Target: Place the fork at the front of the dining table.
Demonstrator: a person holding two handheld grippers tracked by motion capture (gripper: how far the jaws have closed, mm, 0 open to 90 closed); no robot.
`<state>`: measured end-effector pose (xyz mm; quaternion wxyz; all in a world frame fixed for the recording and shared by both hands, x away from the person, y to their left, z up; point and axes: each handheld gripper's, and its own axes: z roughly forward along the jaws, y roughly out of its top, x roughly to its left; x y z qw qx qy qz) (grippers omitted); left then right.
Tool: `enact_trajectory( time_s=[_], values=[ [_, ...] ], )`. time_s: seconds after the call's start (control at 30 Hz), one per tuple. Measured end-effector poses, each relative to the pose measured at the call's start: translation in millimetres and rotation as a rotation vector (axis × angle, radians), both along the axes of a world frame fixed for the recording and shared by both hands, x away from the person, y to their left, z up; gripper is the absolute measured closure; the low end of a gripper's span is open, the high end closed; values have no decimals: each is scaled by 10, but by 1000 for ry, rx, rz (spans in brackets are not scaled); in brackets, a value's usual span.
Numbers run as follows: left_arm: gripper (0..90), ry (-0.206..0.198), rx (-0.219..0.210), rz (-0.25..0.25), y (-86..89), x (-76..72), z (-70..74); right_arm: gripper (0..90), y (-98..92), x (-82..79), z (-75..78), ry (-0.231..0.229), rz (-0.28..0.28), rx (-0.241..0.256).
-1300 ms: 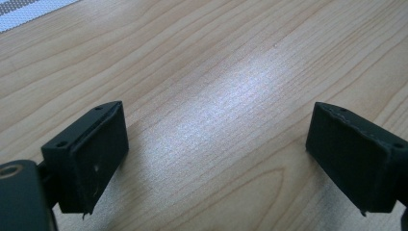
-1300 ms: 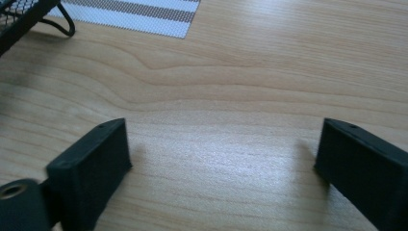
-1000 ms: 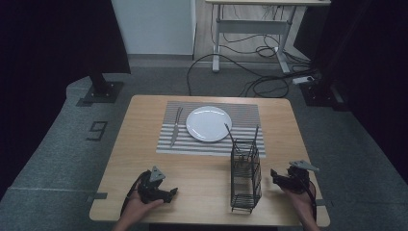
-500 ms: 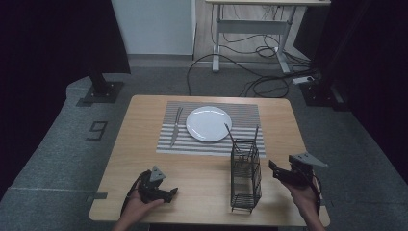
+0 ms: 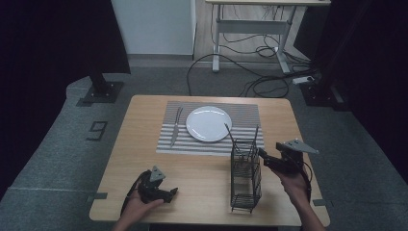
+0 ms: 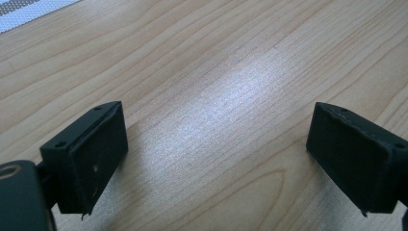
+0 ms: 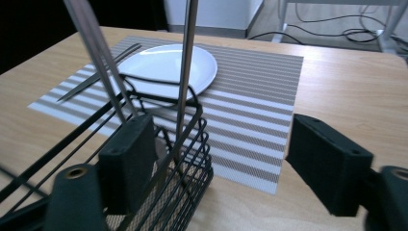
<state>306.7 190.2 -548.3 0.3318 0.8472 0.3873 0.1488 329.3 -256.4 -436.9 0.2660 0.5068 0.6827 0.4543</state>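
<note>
Reaching right gripper (image 5: pixel 263 158) toward one wire caddy (image 5: pixel 245 175), two utensil handles (image 7: pixel 185 67), both grippers' fingers spread.

Dim room, dark edges, soft overhead glare on the table (image 6: pixel 226 110), blurred near wires.

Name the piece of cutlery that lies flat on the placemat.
The fork, left of the plate; the other two utensils stand upright in the wire caddy.

A black wire caddy (image 5: pixel 245 175) stands upright on the surface at about 5 o'clock from the plate (image 5: pixel 208 123). Two slim metal utensils (image 7: pixel 186 57) stand in it, handles leaning out above its rim.
</note>
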Motion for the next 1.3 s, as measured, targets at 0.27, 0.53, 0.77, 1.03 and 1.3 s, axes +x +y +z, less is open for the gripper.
enact_trajectory(
  time_s=[0.27, 0.53, 0.77, 1.03, 1.3],
  values=[
    [70, 0, 0, 0, 0, 0, 0, 307, 11, 124, 49, 10, 23, 17],
    [70, 0, 0, 0, 0, 1, 0, 344, 67, 261, 77, 12, 42, 25],
    [70, 1, 1, -1, 1, 1, 1, 394, 171, 339, 95, 13, 79, 14],
    [70, 0, 2, -1, 1, 1, 1, 539, 284, 462, 88, 16, 92, -13],
    [70, 1, 1, -3, 1, 4, 1, 747, 339, 435, 80, -7, 121, -57]
  ],
)
